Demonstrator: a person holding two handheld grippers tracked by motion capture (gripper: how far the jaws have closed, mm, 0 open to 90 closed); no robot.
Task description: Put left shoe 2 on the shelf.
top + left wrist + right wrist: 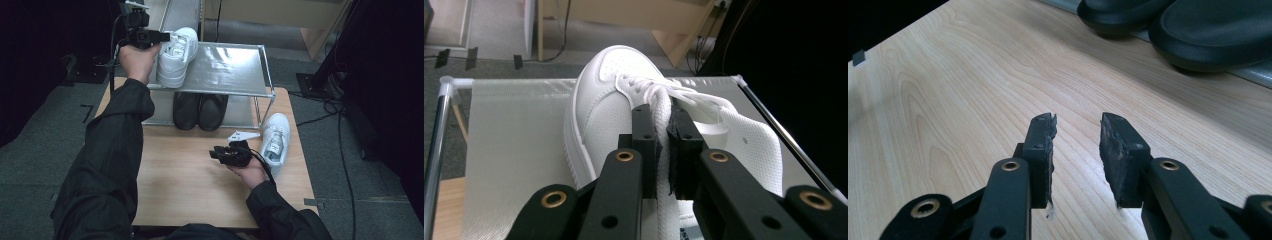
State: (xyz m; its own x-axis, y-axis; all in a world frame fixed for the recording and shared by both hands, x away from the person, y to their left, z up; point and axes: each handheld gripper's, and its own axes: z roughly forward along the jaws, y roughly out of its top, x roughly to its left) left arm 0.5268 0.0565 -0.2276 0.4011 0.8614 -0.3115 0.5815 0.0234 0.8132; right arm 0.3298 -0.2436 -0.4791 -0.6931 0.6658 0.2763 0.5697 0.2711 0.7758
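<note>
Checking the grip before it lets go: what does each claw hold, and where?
Left claw pinches the white shoe by its tongue. Right claw holds nothing.

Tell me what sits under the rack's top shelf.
Under the top shelf a pair of black shoes stands on the lower shelf, toes forward. Their heels, and whatever lies further back, are covered by the shelf.

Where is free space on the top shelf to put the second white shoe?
The top shelf is bare from the white shoe held by the left gripper across to its right rail. The lower shelf is crowded by the black shoes. The second white shoe lies beside the right gripper.
</note>
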